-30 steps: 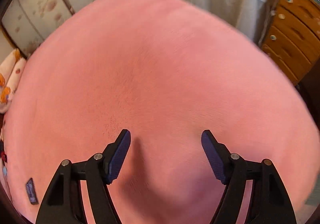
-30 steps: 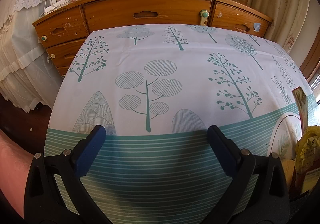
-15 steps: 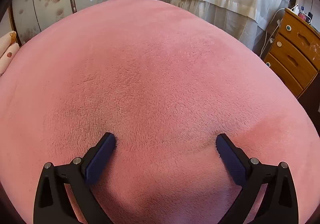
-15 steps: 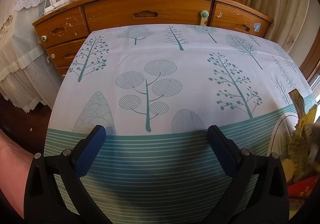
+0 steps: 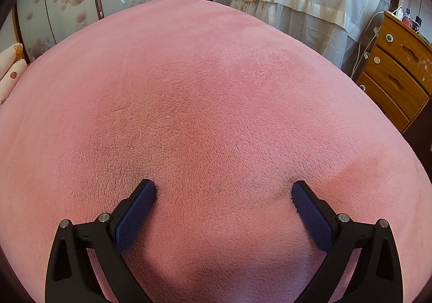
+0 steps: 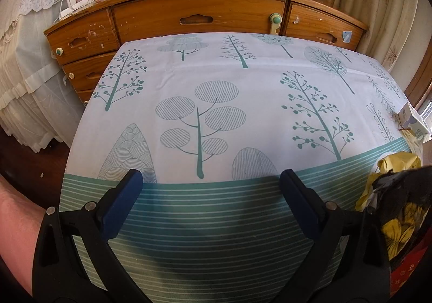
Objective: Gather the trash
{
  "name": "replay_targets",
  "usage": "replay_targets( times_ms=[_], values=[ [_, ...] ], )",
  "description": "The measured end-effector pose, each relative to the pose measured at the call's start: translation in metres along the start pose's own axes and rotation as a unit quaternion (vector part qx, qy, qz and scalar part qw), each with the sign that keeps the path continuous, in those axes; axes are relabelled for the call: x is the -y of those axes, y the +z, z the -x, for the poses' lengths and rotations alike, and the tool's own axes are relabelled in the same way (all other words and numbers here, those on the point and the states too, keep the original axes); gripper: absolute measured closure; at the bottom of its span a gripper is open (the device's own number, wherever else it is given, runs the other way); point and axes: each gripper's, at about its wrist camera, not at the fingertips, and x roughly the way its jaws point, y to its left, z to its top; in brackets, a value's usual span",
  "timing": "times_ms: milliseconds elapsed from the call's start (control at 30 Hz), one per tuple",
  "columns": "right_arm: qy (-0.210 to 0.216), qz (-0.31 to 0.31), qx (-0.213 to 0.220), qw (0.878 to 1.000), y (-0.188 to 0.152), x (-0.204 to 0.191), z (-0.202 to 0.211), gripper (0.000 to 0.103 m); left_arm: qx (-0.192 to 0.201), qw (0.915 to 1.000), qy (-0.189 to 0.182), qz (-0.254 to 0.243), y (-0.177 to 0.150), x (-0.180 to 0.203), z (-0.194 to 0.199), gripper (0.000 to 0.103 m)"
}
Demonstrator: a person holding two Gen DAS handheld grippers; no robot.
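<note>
— So where is the trash? 
— At the desk's right edge, near its near-right corner: a crumpled yellow wrapper (image 6: 397, 165), with a dark, blurred piece of yellow-and-black packaging (image 6: 402, 211) just in front of it. Whether the 2 touch I cannot tell; the fisheye rim smears them. A small white carton (image 6: 414, 120) sits farther back along that same edge.
— Which way from the tongs?
— To the right of the right tongs (image 6: 212, 177), past the right finger and a little ahead of it. The wrapper is a wad, so I read no clear long axis.
— And the state of those tongs?
— Spread wide, nothing between the pads, poised over the striped green band of the tree-print tablecloth (image 6: 216, 81) at the near edge.
— The left ones?
— The left tongs (image 5: 224, 189) are as wide as they go and empty, tips down at the pink blanket (image 5: 205, 92) on the bed, where I see no trash at all.
— So the right hand is nearer.
— Clearly, I judge. The coming move looks like a swing to the right and a turn toward that edge, so the wad falls between the pads instead of beside them.
</note>
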Motion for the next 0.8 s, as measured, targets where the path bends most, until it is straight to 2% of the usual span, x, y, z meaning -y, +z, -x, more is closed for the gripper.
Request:
replay_targets(
  times_ms=[800],
  values=[
    [0.000,0.000,0.000,1.000,-0.0018,-0.0007,0.0012,0.003,0.000,1.0000,0.001,0.000,-0.0005,0.0001,-0.0006,0.001]
  ],
)
